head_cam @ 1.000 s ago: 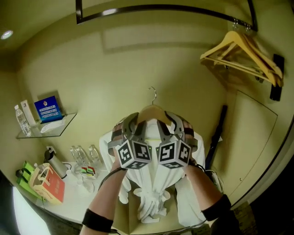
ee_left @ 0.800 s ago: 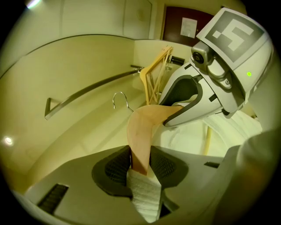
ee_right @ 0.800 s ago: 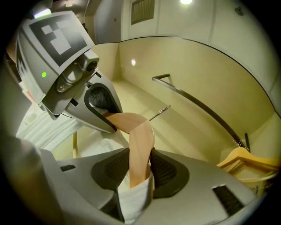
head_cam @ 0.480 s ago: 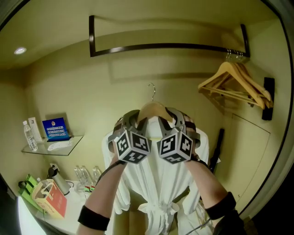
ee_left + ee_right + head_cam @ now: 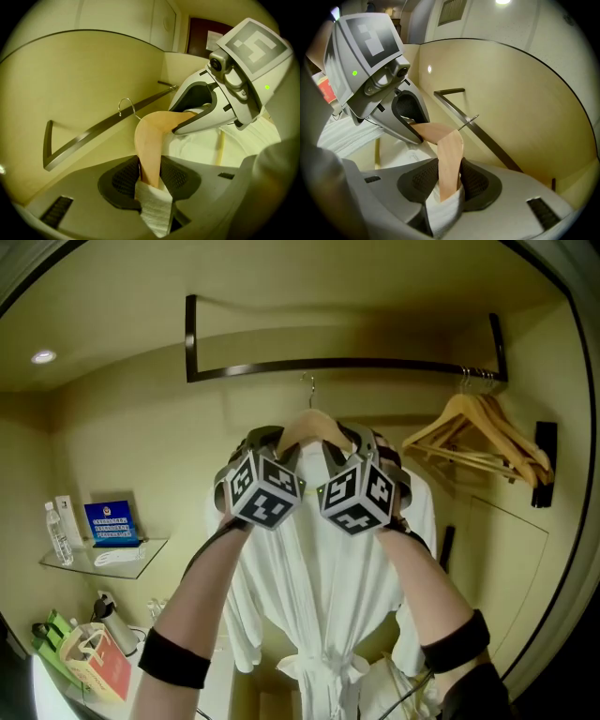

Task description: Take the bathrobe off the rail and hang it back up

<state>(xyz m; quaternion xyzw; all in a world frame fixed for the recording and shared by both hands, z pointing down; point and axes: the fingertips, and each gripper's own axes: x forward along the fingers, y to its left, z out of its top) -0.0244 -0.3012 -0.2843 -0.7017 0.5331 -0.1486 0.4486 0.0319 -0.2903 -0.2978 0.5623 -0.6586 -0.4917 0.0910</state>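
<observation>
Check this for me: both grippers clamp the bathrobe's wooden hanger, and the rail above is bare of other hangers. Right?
Not quite. The rail is not bare: spare wooden hangers hang at its right end, as the head view shows. The left gripper and right gripper do both clamp the hanger carrying the bathrobe.

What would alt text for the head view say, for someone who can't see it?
The left gripper and right gripper clamp a pale wooden hanger carrying a white bathrobe, its hook just under a dark metal rail. Empty wooden hangers hang at right.
</observation>
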